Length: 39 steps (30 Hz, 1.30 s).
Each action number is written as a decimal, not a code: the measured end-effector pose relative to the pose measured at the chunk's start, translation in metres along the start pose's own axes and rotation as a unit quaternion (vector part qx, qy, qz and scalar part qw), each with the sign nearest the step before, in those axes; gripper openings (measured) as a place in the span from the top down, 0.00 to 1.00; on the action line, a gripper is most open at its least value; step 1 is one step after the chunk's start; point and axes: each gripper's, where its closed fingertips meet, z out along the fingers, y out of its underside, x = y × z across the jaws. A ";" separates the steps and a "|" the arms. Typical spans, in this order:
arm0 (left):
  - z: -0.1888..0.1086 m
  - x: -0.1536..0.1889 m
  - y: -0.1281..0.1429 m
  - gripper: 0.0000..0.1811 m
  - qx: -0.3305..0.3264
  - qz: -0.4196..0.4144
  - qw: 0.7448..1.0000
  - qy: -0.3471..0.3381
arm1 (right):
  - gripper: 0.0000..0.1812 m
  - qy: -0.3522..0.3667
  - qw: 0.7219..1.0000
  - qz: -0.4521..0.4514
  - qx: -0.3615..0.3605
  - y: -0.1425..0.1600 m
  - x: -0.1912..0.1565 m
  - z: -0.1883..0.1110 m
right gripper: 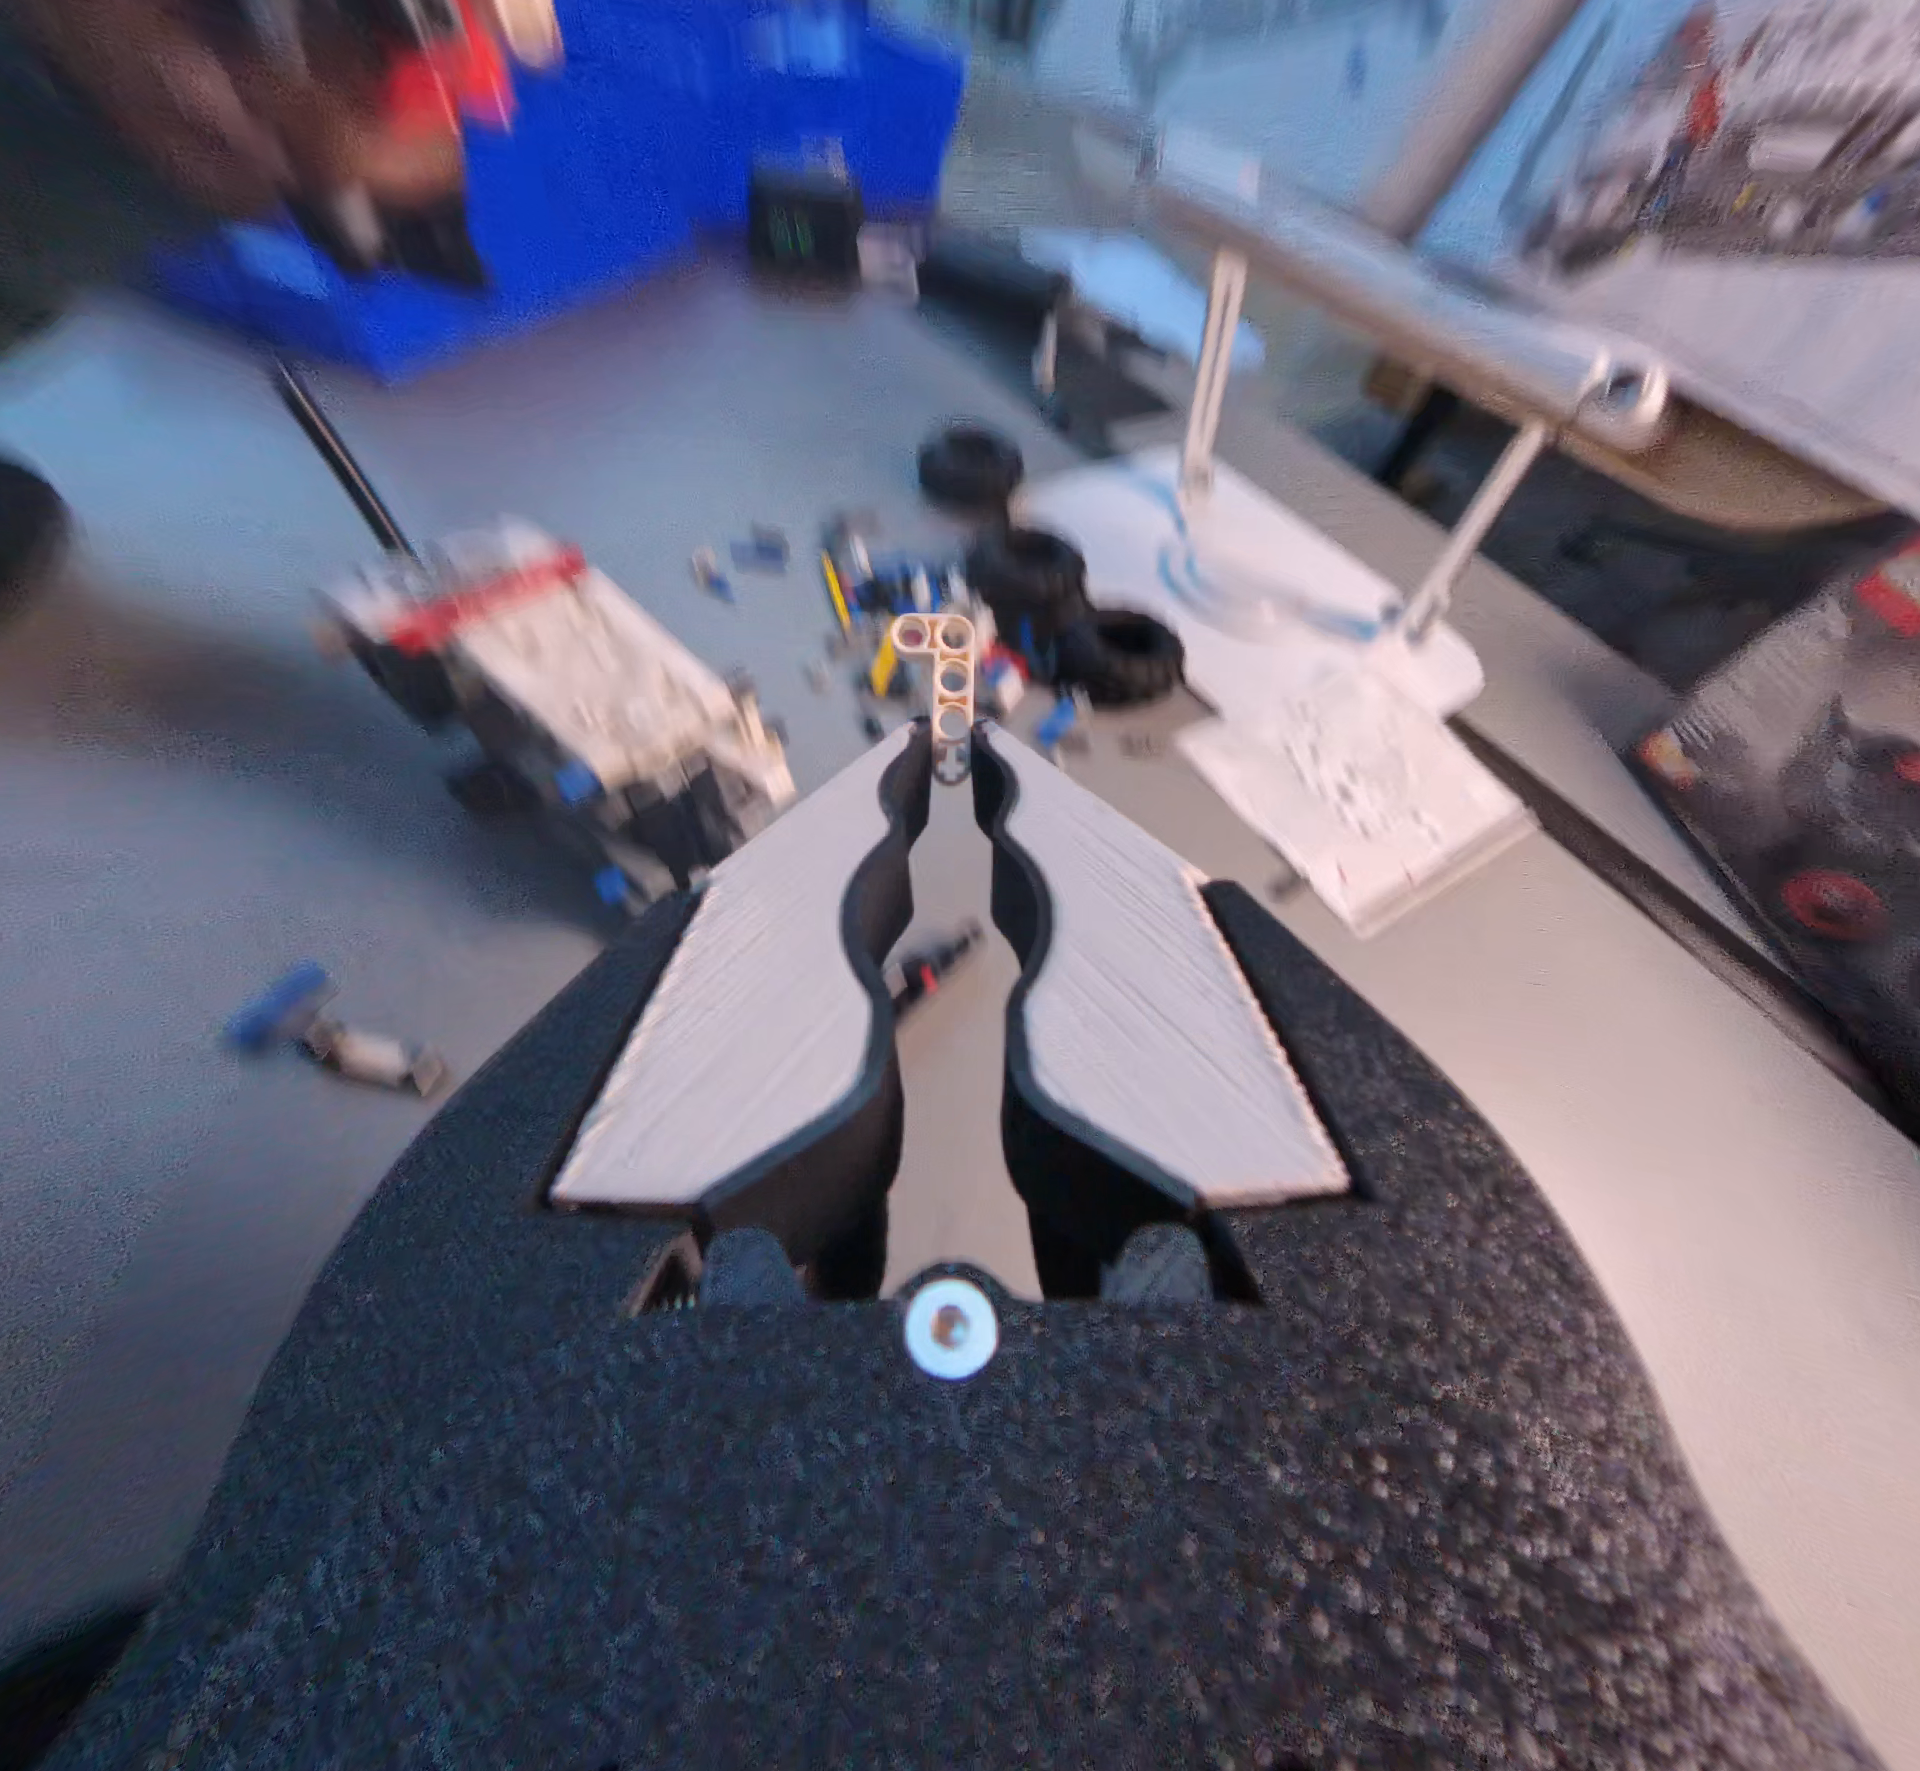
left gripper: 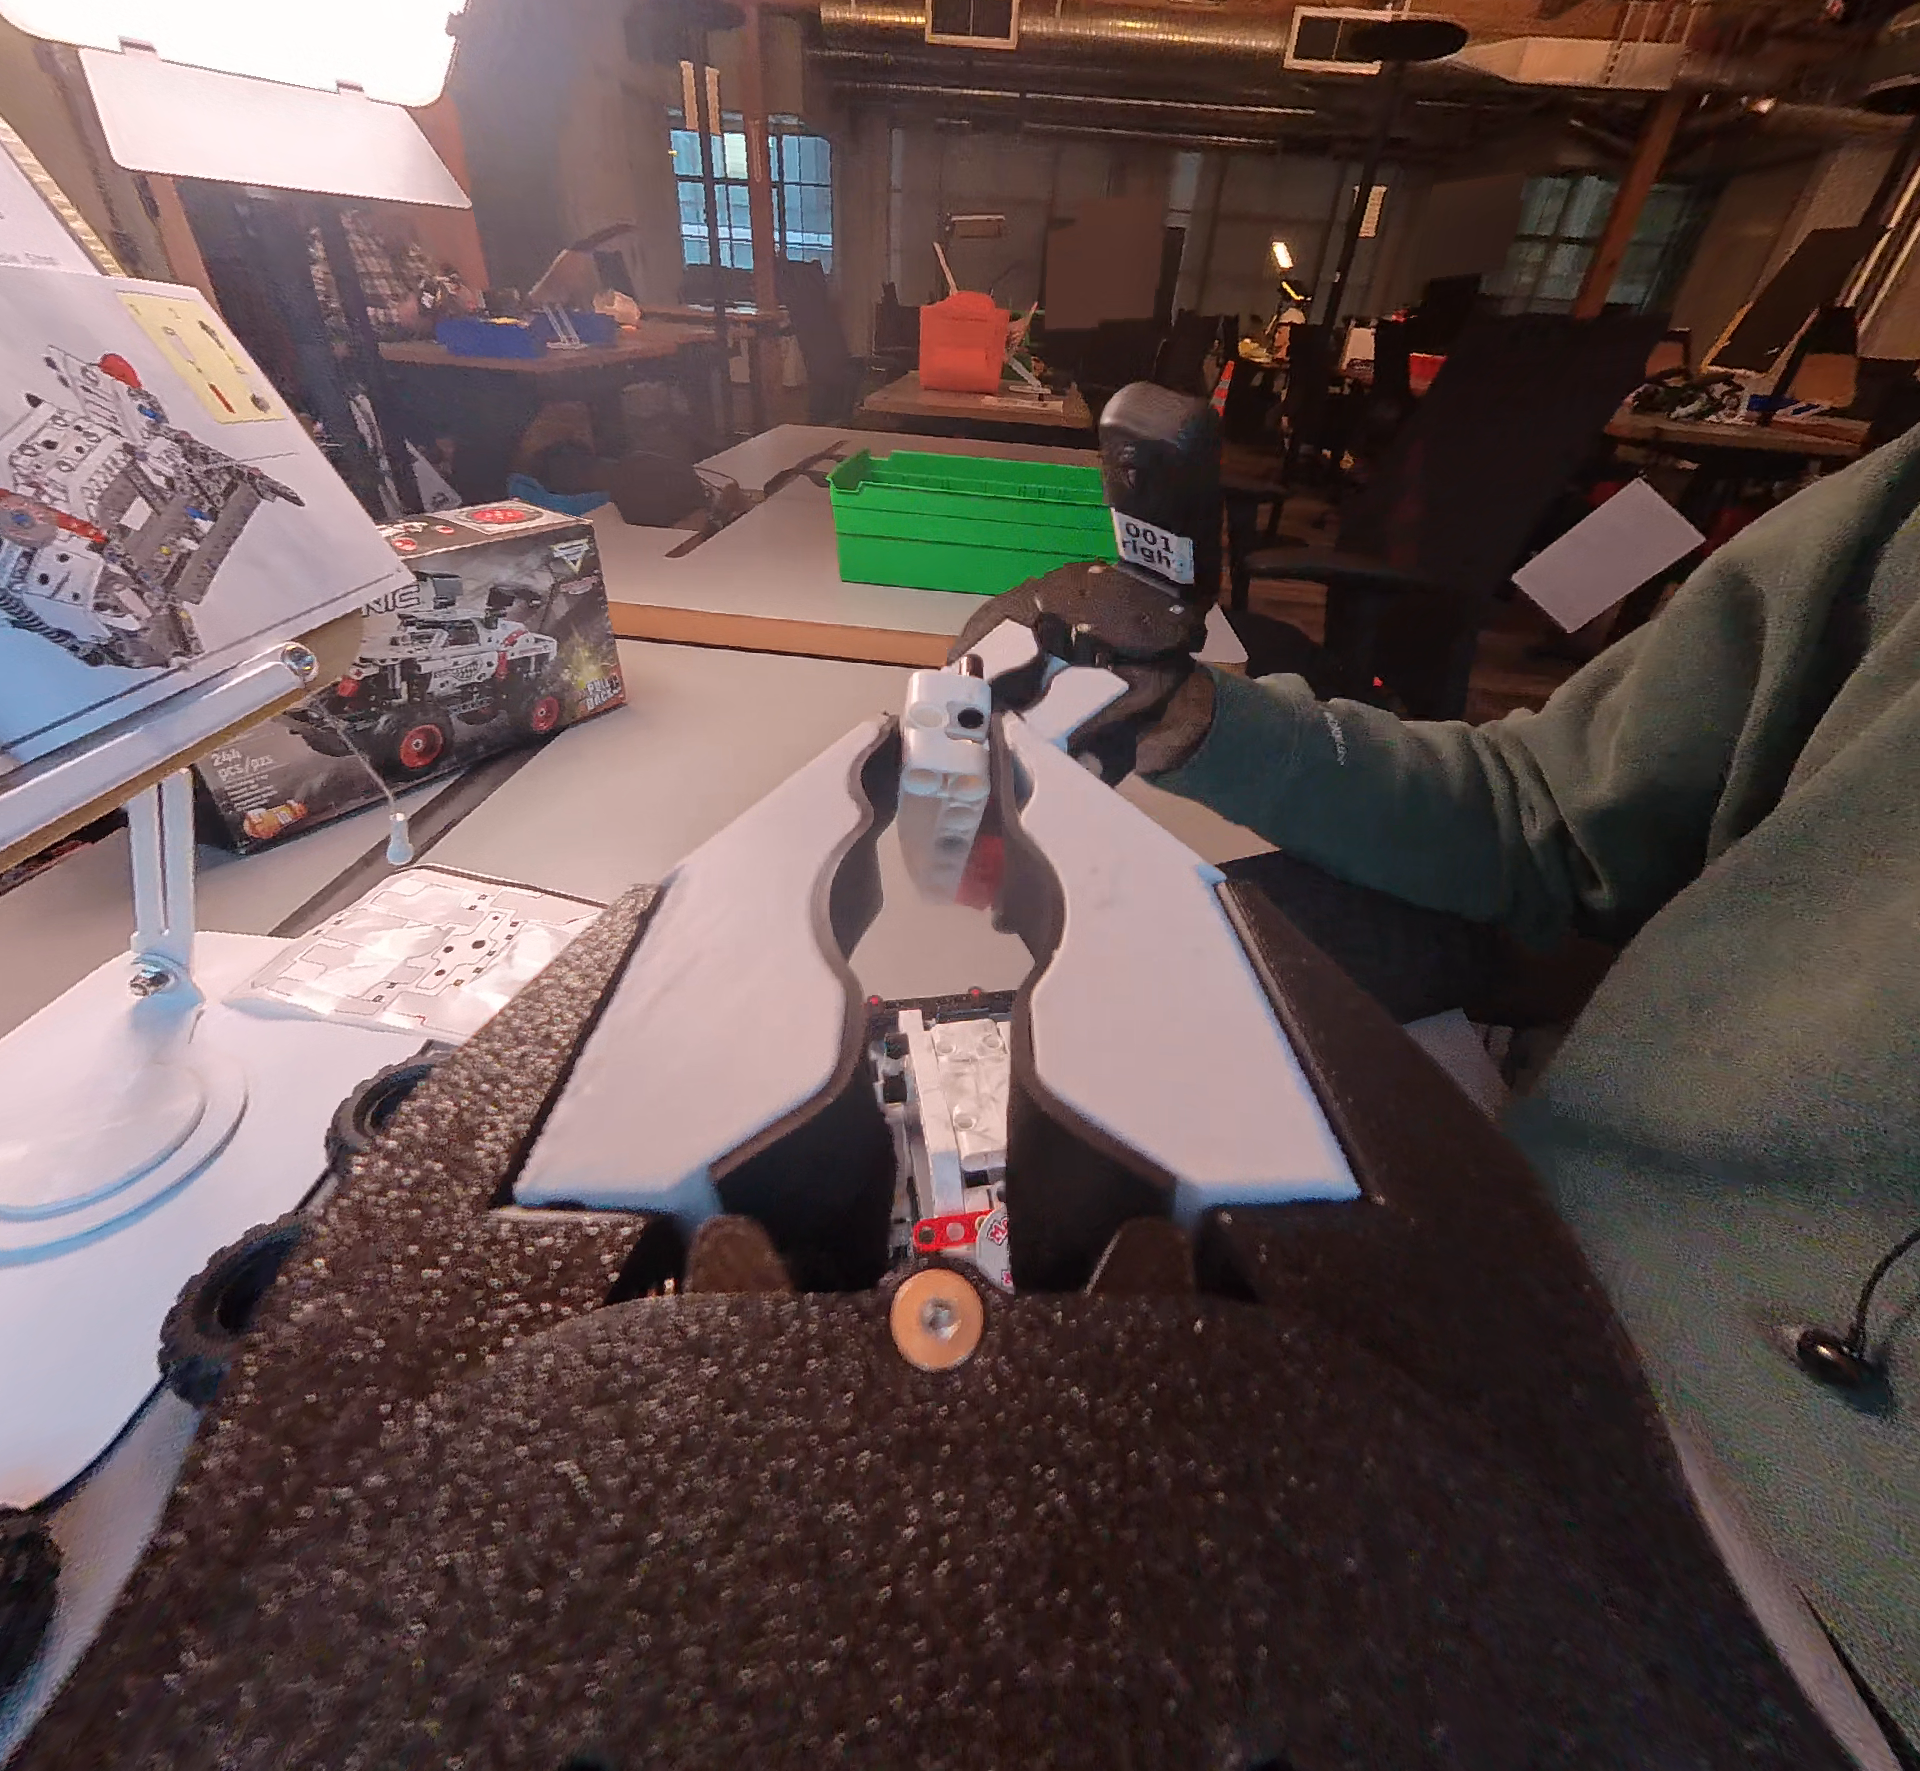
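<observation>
White brick piece (left gripper: pixel 943 791) clamped in left claw (left gripper: pixel 948 734); right claw (right gripper: pixel 948 732) grips small L-shaped beam (right gripper: pixel 943 672). Green bin (left gripper: pixel 971 516) on table (left gripper: pixel 644 776), contents hidden. Right view alone shows scattered parts (right gripper: pixel 914 620).

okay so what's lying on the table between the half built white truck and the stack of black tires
A scatter of small loose pieces, blue, yellow and black, lies between the half-built truck and the black tires. The blurred right wrist view shows it.

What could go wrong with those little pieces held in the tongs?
1. The right tongs pinch the small white L-shaped piece only by its bottom end, so it might twist or drop among the loose pieces below.
2. The left tongs hold a white block tilted, so it might slip.
</observation>
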 end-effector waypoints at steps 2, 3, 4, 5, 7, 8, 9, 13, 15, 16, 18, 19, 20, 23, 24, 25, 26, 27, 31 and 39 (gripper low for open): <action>-0.004 -0.007 0.000 0.91 0.001 -0.004 1.000 -0.011 | 0.96 0.005 0.986 -0.075 -0.150 0.060 0.005 -0.010; -0.006 -0.009 0.001 0.91 0.002 -0.008 1.000 -0.013 | 0.96 -0.018 0.983 -0.076 -0.167 0.073 -0.002 -0.013; -0.007 -0.012 0.001 0.91 0.002 -0.010 1.000 -0.019 | 0.96 -0.062 0.980 -0.061 -0.181 0.082 -0.017 -0.016; -0.008 -0.015 0.002 0.91 0.001 -0.011 1.000 -0.025 | 0.96 -0.105 0.976 -0.055 -0.185 0.085 -0.035 -0.018; -0.008 -0.019 0.004 0.91 -0.003 -0.012 0.999 -0.032 | 0.96 -0.173 0.964 -0.075 -0.186 0.085 -0.070 -0.019; -0.007 -0.020 0.005 0.91 -0.004 -0.012 0.999 -0.034 | 0.96 -0.196 0.958 -0.085 -0.193 0.085 -0.084 -0.016; -0.007 -0.021 0.006 0.91 -0.005 -0.013 0.999 -0.034 | 0.96 -0.213 0.950 -0.092 -0.210 0.089 -0.094 -0.013; -0.007 -0.021 0.007 0.91 -0.011 -0.010 0.999 -0.039 | 0.96 -0.232 0.932 -0.114 -0.255 0.108 -0.112 0.001; -0.009 -0.020 0.006 0.91 -0.010 -0.009 0.999 -0.039 | 0.87 -0.230 0.933 -0.106 -0.255 0.104 -0.109 -0.001; -0.010 -0.020 0.004 0.91 -0.008 -0.008 0.999 -0.039 | 0.82 -0.232 0.934 -0.104 -0.250 0.100 -0.108 -0.003; -0.012 -0.022 0.003 0.91 -0.006 -0.007 0.999 -0.044 | 0.80 -0.231 0.947 -0.101 -0.198 0.071 -0.104 -0.003; -0.013 -0.024 0.002 0.91 -0.004 -0.007 0.999 -0.049 | 0.81 -0.212 0.958 -0.110 -0.157 0.048 -0.096 0.003; -0.014 -0.026 0.001 0.91 -0.001 -0.007 0.999 -0.053 | 0.83 -0.175 0.971 -0.122 -0.110 0.022 -0.083 0.011; -0.019 -0.034 -0.001 0.91 0.010 -0.014 0.998 -0.064 | 0.88 -0.040 0.989 -0.141 0.001 -0.057 -0.029 0.044; -0.021 -0.035 -0.001 0.91 0.013 -0.017 0.998 -0.065 | 0.91 0.003 0.989 -0.141 0.035 -0.081 -0.010 0.056; -0.022 -0.037 -0.002 0.91 0.015 -0.020 0.998 -0.065 | 0.92 0.025 0.988 -0.141 0.061 -0.100 0.004 0.069; -0.022 -0.037 -0.002 0.91 0.017 -0.023 0.998 -0.064 | 0.93 0.040 0.986 -0.141 0.082 -0.116 0.017 0.084; -0.023 -0.037 -0.001 0.91 0.017 -0.024 0.998 -0.063 | 0.94 0.060 0.983 -0.140 0.098 -0.130 0.031 0.100; -0.022 -0.038 0.000 0.91 0.014 -0.021 0.998 -0.062 | 1.00 0.127 0.976 -0.130 0.118 -0.164 0.081 0.166; -0.023 -0.041 0.001 0.91 0.016 -0.029 0.998 -0.058 | 1.00 0.164 0.979 -0.069 0.102 -0.189 0.111 0.244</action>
